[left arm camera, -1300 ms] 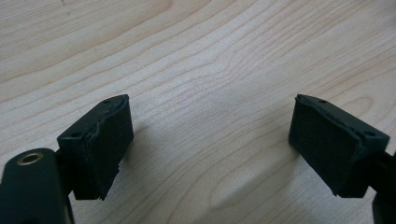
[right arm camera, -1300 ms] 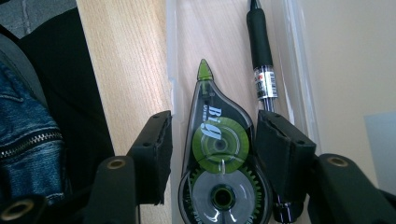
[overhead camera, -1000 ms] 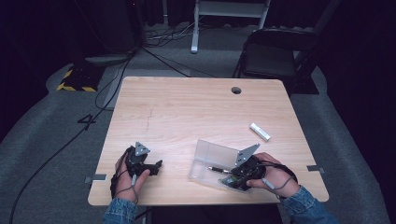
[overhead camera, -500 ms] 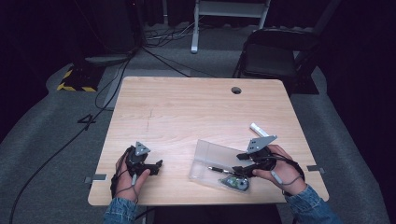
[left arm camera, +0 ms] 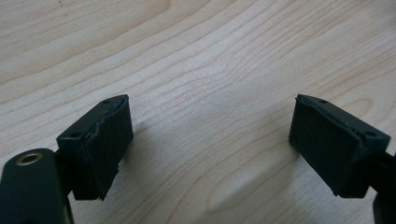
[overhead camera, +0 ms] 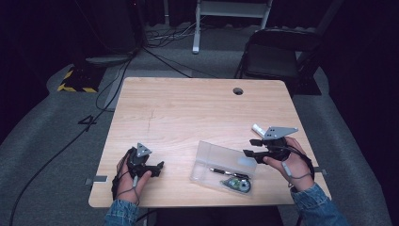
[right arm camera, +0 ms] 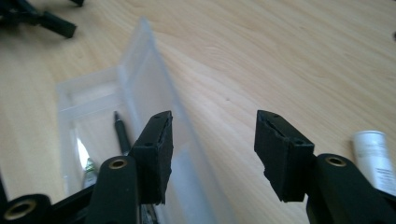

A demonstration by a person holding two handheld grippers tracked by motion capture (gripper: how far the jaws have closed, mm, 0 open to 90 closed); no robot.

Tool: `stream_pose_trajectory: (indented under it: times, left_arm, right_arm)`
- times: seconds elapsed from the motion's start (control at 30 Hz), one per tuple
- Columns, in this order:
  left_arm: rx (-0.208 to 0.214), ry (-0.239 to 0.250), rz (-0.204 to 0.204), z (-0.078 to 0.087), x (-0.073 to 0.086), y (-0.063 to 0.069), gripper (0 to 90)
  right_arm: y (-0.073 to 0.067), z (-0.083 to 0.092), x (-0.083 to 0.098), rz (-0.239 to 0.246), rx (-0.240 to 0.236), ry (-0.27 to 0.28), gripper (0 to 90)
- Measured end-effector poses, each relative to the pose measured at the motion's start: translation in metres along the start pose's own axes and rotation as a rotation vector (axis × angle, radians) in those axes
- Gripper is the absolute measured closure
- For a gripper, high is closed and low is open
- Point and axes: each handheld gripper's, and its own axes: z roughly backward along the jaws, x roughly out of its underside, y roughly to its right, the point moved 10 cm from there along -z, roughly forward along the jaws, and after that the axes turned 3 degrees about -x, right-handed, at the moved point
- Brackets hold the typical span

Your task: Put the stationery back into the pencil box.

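1. The left gripper [overhead camera: 157,165] rests low on the wooden table [overhead camera: 188,108] near its front left corner, in the person's left hand [overhead camera: 129,176].
2. Its jaws stand wide apart over bare wood, with nothing between them.
3. The right gripper [overhead camera: 249,147] is held in the right hand [overhead camera: 289,162] above the table's right side, just beside the clear plastic box [overhead camera: 221,162].
4. Its jaws have just been closing a little and now stand about half apart; nothing is between them, and the pads [right arm camera: 156,154] press on nothing.
5. The box lies open near the front edge, its lid [right arm camera: 154,88] standing up along the far side.
6. Inside it lie a dark pen [overhead camera: 223,171] and a small greenish item [overhead camera: 237,184] that I can't make out.
7. A white tube [overhead camera: 257,128] lies on the wood just behind the right gripper, apart from the box.
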Motion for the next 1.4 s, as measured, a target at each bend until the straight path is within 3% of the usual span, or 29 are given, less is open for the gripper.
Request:
stream_pose_trajectory:
  times: [0.33,0.53,1.13,1.4]
  left_arm:
    - [0.0,0.0,0.0,0.0,0.0,0.0,14.0]
    - [0.0,0.0,-0.001,0.0,0.0,0.0,14.0]
    - [0.0,0.0,-0.001,0.0,0.0,0.0,14.0]
    - [0.0,0.0,0.0,0.0,0.0,0.0,14.0]
  right_arm:
    - [0.042,0.002,0.009,-0.077,0.107,0.036,47.1]
    - [0.065,-0.002,0.02,-0.105,0.16,0.024,46.8]
    - [0.115,-0.014,0.056,-0.151,0.296,-0.044,46.3]
    - [0.131,-0.018,0.073,-0.175,0.312,-0.07,49.0]
